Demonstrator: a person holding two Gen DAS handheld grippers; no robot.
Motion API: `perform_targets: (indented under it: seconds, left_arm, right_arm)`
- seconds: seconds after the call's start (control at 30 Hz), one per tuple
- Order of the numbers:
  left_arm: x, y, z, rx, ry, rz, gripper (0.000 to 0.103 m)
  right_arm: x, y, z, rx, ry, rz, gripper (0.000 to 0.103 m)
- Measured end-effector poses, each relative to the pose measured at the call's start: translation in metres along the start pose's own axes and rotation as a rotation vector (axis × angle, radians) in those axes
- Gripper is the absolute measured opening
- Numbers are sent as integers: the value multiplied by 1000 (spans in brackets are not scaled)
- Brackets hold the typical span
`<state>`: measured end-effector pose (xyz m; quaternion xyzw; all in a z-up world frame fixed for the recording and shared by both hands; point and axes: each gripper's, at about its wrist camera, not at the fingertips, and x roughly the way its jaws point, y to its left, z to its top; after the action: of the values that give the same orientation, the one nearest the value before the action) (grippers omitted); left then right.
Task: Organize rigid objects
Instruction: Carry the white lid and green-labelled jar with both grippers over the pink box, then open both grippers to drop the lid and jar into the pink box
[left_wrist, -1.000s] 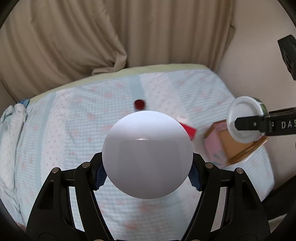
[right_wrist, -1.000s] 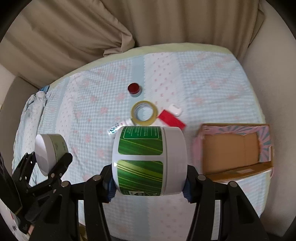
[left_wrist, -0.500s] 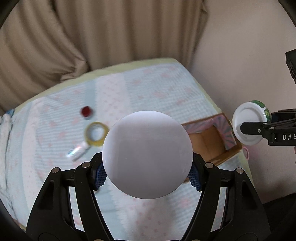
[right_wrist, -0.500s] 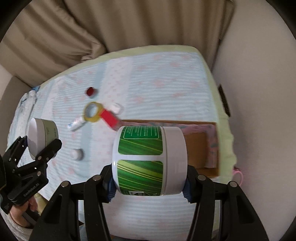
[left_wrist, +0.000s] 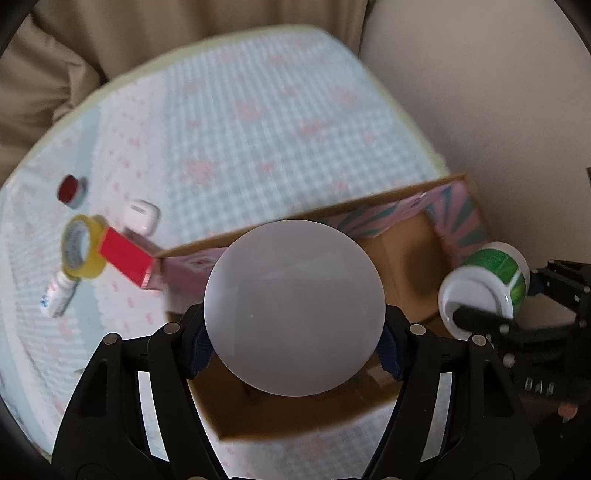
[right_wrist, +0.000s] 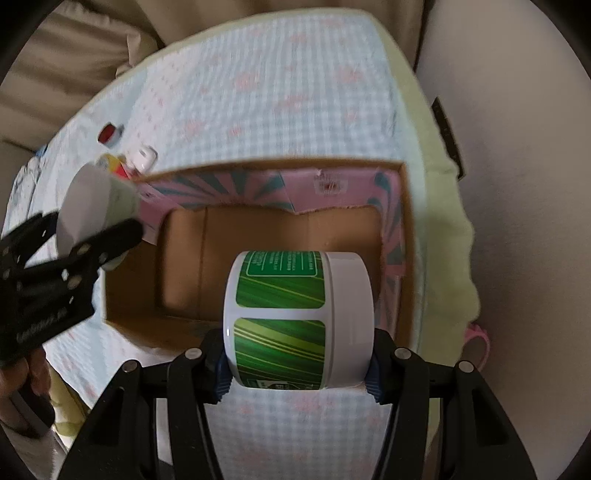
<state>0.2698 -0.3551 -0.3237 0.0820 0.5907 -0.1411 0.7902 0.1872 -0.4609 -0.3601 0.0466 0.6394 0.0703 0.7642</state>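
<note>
My left gripper (left_wrist: 293, 347) is shut on a round white jar (left_wrist: 293, 302), seen end-on, and hangs over the near left part of an open cardboard box (left_wrist: 406, 199) with pink and teal flaps. My right gripper (right_wrist: 297, 369) is shut on a white jar with a green label (right_wrist: 280, 317), held on its side above the box's bare floor (right_wrist: 258, 240) near the front wall. In the right wrist view the left gripper (right_wrist: 92, 221) and its white jar (right_wrist: 88, 206) hover at the box's left edge. The left wrist view has the green jar (left_wrist: 487, 280) over the box's right end.
The box lies on a checked bedspread (left_wrist: 258, 122) close to the wall. Left of the box lie a red box (left_wrist: 125, 256), a yellow tape roll (left_wrist: 81, 245), a white earbud case (left_wrist: 142, 216), a red cap (left_wrist: 70, 188) and a small white bottle (left_wrist: 57, 297). Curtains hang behind.
Both grippers have travelled right and down with their jars, from above the middle of the bed to above the cardboard box, which now looms larger. Neither grip has changed.
</note>
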Motion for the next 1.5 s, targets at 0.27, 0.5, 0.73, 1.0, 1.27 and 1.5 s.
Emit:
perform_targets:
  seconds: [0.27,0.5,0.73,1.0,1.27,1.5]
  left_arm:
    - [69,-3,-6,24,158,13,68]
    - [73,-9,3,67,160,25,78]
    - [45,2,14,80,102,35,103]
    - [18,14,1,83,91,38,103]
    - [-17,24,-5,69,48,24,103]
    - [-88,45,-24,56,-41,25,103]
  right_arm:
    - [46,12,-14,-192,4,-31,52]
    - [52,16,-14,-283,-5,-24,52]
    - [43,20,-33,-294,-16,-23,103]
    - [20,10,-45,-232,-76,-31,103]
    - [-3,15,-27,-212,-80,-60,103]
    - [-39,36,-26,-222,-112,-95,103]
